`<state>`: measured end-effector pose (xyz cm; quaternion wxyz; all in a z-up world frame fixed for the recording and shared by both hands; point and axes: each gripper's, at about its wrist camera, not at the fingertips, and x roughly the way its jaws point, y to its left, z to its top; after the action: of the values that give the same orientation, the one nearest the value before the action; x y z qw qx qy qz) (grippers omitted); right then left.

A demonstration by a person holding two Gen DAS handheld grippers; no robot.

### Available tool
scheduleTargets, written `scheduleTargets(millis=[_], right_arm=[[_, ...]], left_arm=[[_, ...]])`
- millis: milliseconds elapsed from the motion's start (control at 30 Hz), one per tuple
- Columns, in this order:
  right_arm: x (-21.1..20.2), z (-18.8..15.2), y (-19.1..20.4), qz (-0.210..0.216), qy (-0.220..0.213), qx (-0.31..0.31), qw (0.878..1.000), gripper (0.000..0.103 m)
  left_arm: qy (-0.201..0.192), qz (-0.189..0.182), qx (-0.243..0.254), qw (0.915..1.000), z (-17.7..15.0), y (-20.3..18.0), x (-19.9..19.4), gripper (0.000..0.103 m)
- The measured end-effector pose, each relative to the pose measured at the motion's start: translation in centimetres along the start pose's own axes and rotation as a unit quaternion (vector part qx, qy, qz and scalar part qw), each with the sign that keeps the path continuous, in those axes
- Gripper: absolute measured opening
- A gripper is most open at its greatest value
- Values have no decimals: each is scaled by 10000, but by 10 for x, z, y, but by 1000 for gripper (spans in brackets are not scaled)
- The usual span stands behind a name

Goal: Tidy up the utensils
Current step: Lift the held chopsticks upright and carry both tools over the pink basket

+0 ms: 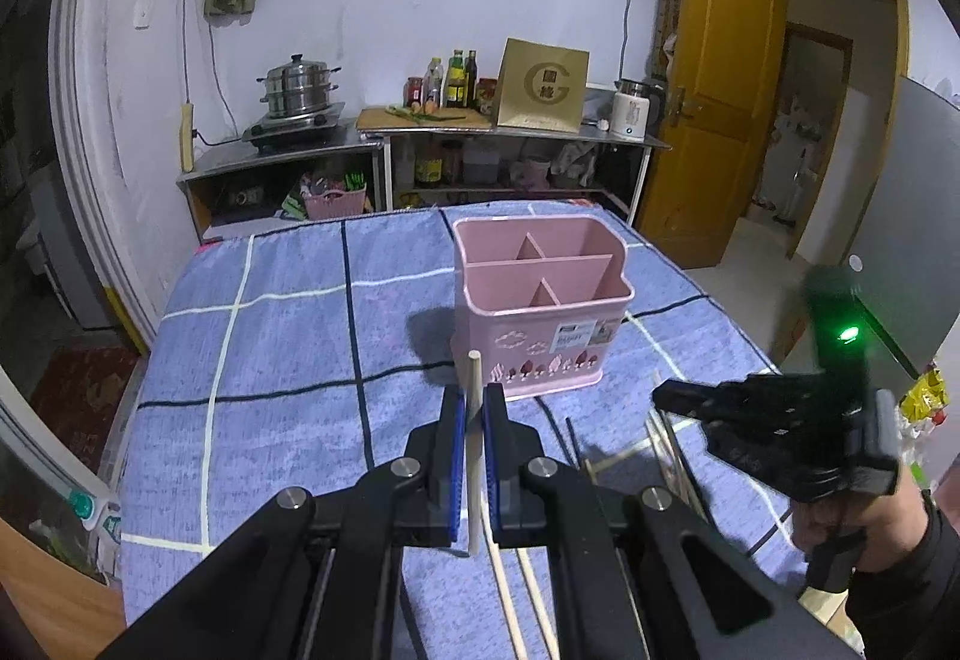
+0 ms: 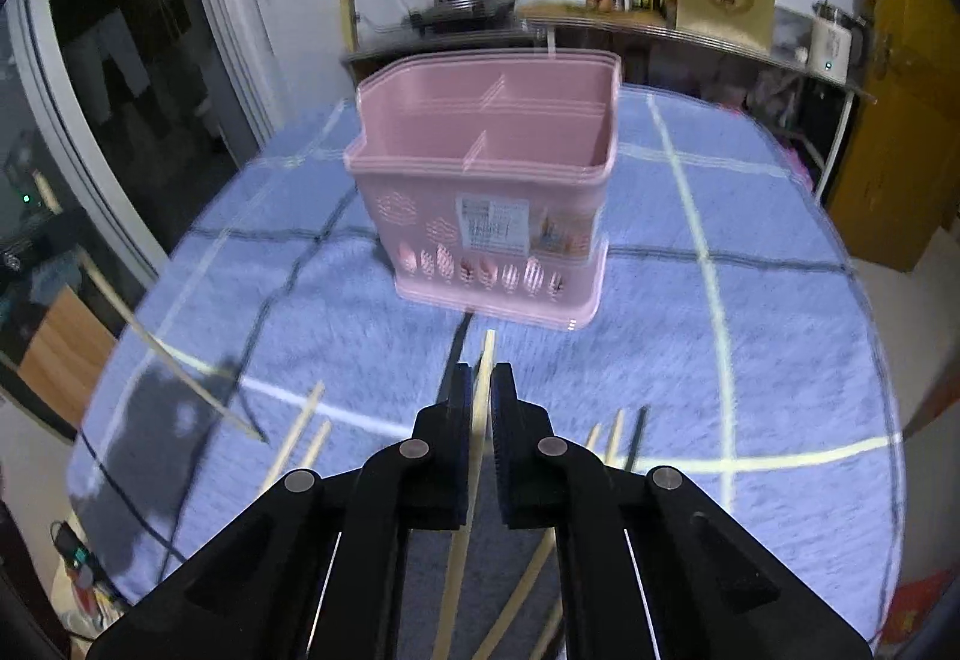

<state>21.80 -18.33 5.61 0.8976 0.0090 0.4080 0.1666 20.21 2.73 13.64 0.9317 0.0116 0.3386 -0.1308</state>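
A pink utensil holder [image 1: 540, 300] with several compartments stands on the blue checked cloth; it also shows in the right wrist view [image 2: 489, 192]. My left gripper [image 1: 475, 408] is shut on a pale wooden chopstick [image 1: 474, 450], held upright in front of the holder. My right gripper [image 2: 478, 390] is shut on another wooden chopstick [image 2: 480, 402], a little short of the holder. The right gripper also shows in the left wrist view [image 1: 690, 399]. Several loose chopsticks [image 2: 306, 432] lie on the cloth.
The cloth-covered table [image 1: 270, 330] drops off at its left and right edges. A metal counter [image 1: 360, 144] with a steamer pot, bottles and a box stands behind. A yellow door [image 1: 720, 78] is open at the right.
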Motion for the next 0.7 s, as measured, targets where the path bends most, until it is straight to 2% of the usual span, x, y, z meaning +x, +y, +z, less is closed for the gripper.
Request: scheduleTargets(millis=[167,333,700], right_arm=[[-39,16,-4,94,-533,-8,9985,5],[-57,30,-2,147,-942,-83,9954,5],[-79,67,-3,276,-1455,-127,9889,5]], left_arm=[[-115,-62,20,9999,15,-8,-5,6],[-230,-99,76,9997,32,-17,-8,6],[-425,-210,57,9989,87,-26,-10,6]])
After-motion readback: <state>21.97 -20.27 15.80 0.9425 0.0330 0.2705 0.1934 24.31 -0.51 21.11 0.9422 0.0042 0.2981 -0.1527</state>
